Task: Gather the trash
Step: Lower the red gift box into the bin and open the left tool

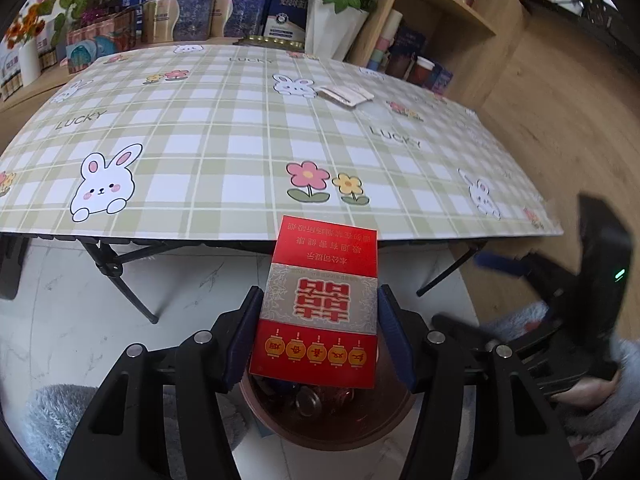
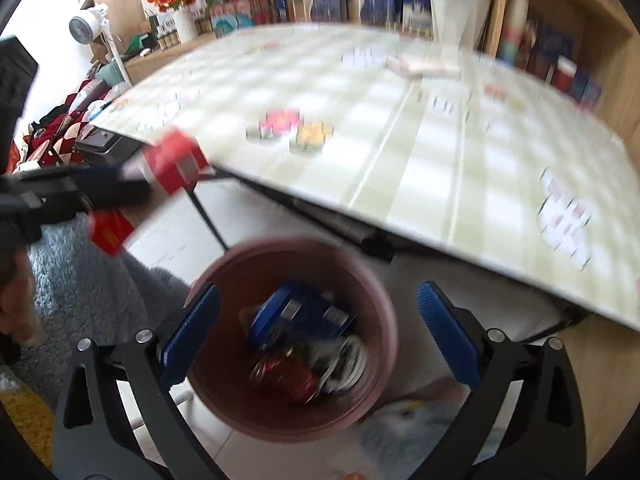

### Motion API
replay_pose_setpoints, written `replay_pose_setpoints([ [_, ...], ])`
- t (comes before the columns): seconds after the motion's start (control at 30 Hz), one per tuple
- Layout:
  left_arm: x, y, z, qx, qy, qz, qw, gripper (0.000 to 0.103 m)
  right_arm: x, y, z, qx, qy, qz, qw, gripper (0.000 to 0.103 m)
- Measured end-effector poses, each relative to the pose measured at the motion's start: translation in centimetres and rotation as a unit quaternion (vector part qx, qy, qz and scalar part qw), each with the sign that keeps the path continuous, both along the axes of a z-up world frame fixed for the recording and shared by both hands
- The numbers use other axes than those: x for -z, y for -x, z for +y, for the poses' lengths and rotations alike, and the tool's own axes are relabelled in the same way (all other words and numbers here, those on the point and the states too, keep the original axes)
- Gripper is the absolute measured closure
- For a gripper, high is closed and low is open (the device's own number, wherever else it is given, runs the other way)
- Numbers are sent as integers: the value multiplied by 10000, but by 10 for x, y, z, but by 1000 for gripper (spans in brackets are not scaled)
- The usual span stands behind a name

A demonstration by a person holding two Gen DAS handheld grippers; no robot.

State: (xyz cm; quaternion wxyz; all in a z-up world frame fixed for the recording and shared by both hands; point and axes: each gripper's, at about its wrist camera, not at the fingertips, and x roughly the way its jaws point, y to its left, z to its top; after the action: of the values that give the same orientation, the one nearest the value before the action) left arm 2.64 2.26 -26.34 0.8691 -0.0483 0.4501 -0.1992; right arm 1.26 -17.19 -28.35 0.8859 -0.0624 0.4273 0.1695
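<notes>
Red box (image 1: 316,304) between left fingers (image 1: 250,336), hiding bin (image 1: 332,432) contents

Checked table (image 1: 224,128), white packet (image 1: 347,94) atop.

In the lower centre of the frame the left gripper (image 1: 318,328) clamps a red cigarette pack (image 1: 318,304) by its two sides, upright and printed upside down. Directly beneath it sits a brown bin (image 1: 280,428), holding what may be a can. Above spreads the checked table (image 1: 224,132), with a white wrapper (image 1: 346,94) at upper right. The right gripper (image 1: 592,280) blurs the right edge.
</notes>
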Motion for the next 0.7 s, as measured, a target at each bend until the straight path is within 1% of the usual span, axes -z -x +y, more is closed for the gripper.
replay_pose_setpoints([
  [0.1, 8, 1, -10, 149, -203, 59, 9997, 47, -14, 2, -5, 95, 15, -279, 9996, 6],
  [0.2, 17, 2, -15, 239, -366, 143, 9989, 47, -24, 3, -10, 319, 107, -484, 9983, 6],
  [0.3, 27, 1, -19, 303, -476, 274, 9980, 47, -29, 7, -21, 493, -50, -572, 9971, 6],
  [0.43, 45, -4, -24, 384, -613, 574, 9957, 47, -30, 11, -26, 582, -108, -526, 9969, 6],
  [0.53, 60, -6, -27, 421, -692, 828, 9933, 47, -28, 10, -30, 616, -174, -359, 9973, 6],
  [0.7, 78, -6, -32, 543, -866, 1070, 9890, 47, -31, 11, -41, 834, -301, -381, 9953, 6],
])
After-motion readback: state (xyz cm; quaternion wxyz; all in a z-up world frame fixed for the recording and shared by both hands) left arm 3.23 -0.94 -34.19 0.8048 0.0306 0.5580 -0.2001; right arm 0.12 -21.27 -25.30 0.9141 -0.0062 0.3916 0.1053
